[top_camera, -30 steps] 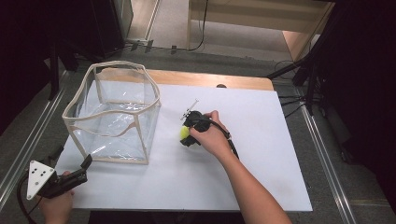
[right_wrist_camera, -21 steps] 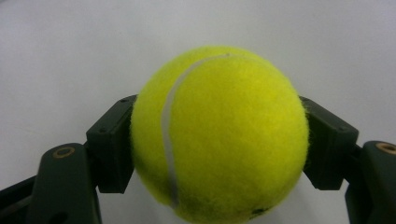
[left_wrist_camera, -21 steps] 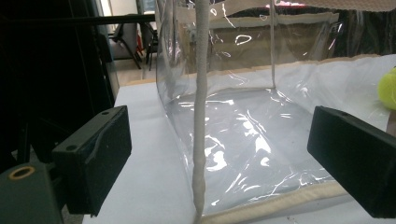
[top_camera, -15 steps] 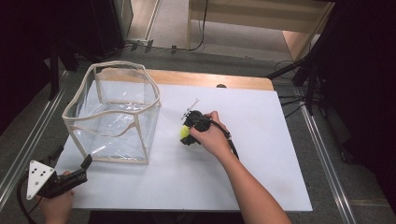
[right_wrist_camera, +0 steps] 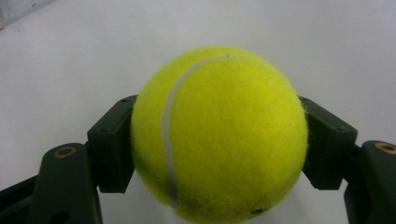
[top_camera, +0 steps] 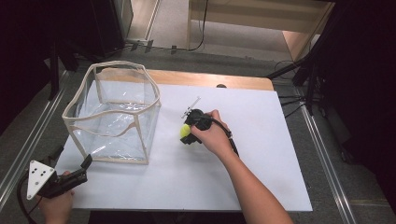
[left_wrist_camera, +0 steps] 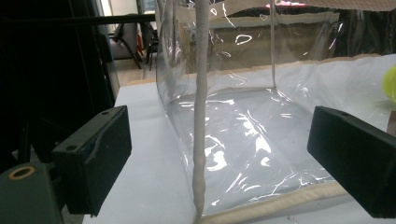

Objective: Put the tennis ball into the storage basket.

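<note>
A yellow-green tennis ball (right_wrist_camera: 219, 135) lies on the white table (top_camera: 261, 154), with my right gripper (right_wrist_camera: 218, 151) shut on it and a black pad (right_wrist_camera: 110, 148) pressed to each side. From above, the ball (top_camera: 185, 132) and right gripper (top_camera: 187, 136) sit mid-table, just right of a clear plastic bag (top_camera: 114, 112) with cream trim that stands upright with its mouth open. My left gripper (top_camera: 73, 158) is at the table's near left corner, open, and aimed at the bag's near corner seam (left_wrist_camera: 200, 140). In the left gripper view, the left gripper (left_wrist_camera: 219, 154) has the ball (left_wrist_camera: 390, 84) showing through the plastic at the right edge.
A small metal clip-like piece (top_camera: 191, 105) lies on the table just beyond the right hand. A wooden strip (top_camera: 210, 79) runs along the table's far edge. Cables and dark stands line the floor on the right.
</note>
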Available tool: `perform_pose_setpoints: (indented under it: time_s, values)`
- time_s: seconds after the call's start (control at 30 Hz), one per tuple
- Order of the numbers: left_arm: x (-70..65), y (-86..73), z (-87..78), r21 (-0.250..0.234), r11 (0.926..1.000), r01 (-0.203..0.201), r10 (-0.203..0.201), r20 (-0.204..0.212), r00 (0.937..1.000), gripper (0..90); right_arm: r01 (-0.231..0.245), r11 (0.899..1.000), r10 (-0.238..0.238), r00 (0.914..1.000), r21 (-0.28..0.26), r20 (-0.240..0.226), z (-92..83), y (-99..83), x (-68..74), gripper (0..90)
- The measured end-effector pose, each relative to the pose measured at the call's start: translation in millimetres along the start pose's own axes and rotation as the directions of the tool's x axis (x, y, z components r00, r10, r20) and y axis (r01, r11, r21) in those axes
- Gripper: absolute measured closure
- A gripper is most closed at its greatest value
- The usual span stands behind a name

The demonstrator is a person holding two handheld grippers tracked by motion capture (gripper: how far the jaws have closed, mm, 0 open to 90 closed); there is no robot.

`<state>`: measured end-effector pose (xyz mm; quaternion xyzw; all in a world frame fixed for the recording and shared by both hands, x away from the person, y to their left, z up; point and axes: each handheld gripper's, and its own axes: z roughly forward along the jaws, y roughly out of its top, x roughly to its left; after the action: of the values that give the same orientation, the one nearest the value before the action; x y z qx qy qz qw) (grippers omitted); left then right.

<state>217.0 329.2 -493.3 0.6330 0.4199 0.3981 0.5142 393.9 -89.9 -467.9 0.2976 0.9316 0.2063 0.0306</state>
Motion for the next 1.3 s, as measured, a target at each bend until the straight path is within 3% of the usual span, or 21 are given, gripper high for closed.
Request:
perform_pose_setpoints:
  time_s: [1.17,1.27,1.3]
  values:
    - [0.3,0.2,-0.3,0.002,1.0,0.001,-0.001,-0.002,1.0,6.8,0.075,0.995,-0.078,0.9957,-0.059,-0.05,-41.7,32.7,11.0,23.9]
    - [0.3,0.4,-0.5,0.006,1.0,-0.001,0.001,-0.003,1.0,6.8,0.107,0.992,-0.111,0.9921,-0.068,-0.059,-43.5,35.8,10.5,24.0]
    - [0.3,0.3,-0.3,0.004,1.0,-0.001,0.001,-0.003,1.0,6.8,0.093,0.994,-0.097,0.9933,-0.064,-0.062,-44.9,36.6,12.4,24.0]
